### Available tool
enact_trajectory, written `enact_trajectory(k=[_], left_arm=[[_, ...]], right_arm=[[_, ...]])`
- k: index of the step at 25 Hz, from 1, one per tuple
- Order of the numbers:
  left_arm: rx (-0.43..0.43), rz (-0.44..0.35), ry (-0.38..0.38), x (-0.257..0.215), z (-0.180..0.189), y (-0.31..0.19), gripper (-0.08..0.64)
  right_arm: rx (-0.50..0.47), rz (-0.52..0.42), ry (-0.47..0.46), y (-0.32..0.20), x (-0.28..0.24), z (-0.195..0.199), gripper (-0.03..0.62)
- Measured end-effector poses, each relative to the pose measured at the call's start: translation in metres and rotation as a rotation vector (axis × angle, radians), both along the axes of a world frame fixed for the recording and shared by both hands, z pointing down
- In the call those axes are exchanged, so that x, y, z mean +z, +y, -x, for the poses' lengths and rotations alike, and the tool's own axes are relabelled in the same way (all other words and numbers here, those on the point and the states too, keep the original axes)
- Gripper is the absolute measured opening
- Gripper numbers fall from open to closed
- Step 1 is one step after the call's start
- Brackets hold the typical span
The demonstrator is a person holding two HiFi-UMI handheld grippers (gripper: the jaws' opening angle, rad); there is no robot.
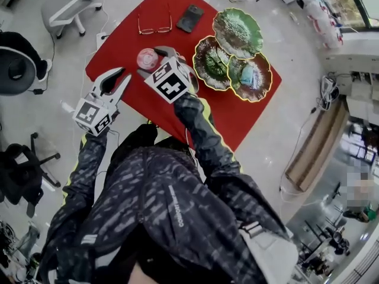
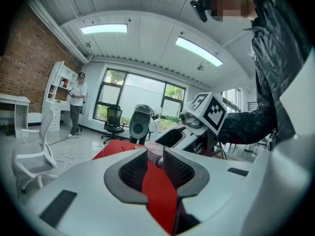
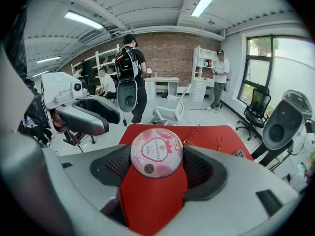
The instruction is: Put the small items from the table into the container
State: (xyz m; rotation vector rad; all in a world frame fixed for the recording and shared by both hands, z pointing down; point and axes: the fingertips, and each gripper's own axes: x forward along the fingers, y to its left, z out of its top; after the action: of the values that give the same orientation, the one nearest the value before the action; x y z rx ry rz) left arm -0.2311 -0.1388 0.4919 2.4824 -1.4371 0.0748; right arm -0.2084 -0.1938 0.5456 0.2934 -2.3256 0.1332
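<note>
Red table [image 1: 121, 49]: glasses [image 1: 155, 27], phone [image 1: 190, 18], dishes [image 1: 238, 33]

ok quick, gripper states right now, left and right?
Left gripper: open, holding nothing.
Right gripper: closed on the pink round tin.

A red brick wall [image 3: 167, 58] backs white shelves [image 3: 204, 65] and a white desk [image 3: 160, 84]. Tall windows [image 2: 133, 95] stand behind a black office chair [image 2: 114, 123], and long ceiling lights [image 2: 103, 29] shine over the pale, glossy floor [image 1: 284, 117].
</note>
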Motion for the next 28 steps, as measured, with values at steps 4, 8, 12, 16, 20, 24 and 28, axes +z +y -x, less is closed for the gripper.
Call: enact_trajectory(k=[4,8,12,16,20,24,28], left_arm=[[0.017,-0.009,0.001,-0.008,-0.003,-0.005,0.084],[0.051,-0.033,0.0,-0.019,-0.013,-0.014,0.084],[0.094,-0.059,-0.009,-0.031,-0.023,-0.024,0.084],[0.131,-0.084,-0.011,-0.046,-0.036,-0.033,0.084],[0.16,-0.104,-0.015,-0.062,-0.049,-0.047,0.084],[0.195,-0.119,-0.013,-0.076,-0.064,-0.056,0.084],[0.238,-0.124,-0.014,-0.084,-0.08,-0.063,0.084]], right_arm=[[0.029,-0.008,-0.017,-0.005,-0.016,-0.009,0.319],[0.063,-0.028,-0.022,-0.011,-0.032,-0.022,0.319],[0.098,-0.051,-0.025,-0.018,-0.049,-0.034,0.319],[0.13,-0.073,-0.023,-0.026,-0.063,-0.047,0.319],[0.172,-0.096,-0.03,-0.035,-0.08,-0.063,0.319],[0.208,-0.109,-0.031,-0.039,-0.095,-0.079,0.319],[0.234,-0.12,-0.03,-0.043,-0.104,-0.093,0.319]])
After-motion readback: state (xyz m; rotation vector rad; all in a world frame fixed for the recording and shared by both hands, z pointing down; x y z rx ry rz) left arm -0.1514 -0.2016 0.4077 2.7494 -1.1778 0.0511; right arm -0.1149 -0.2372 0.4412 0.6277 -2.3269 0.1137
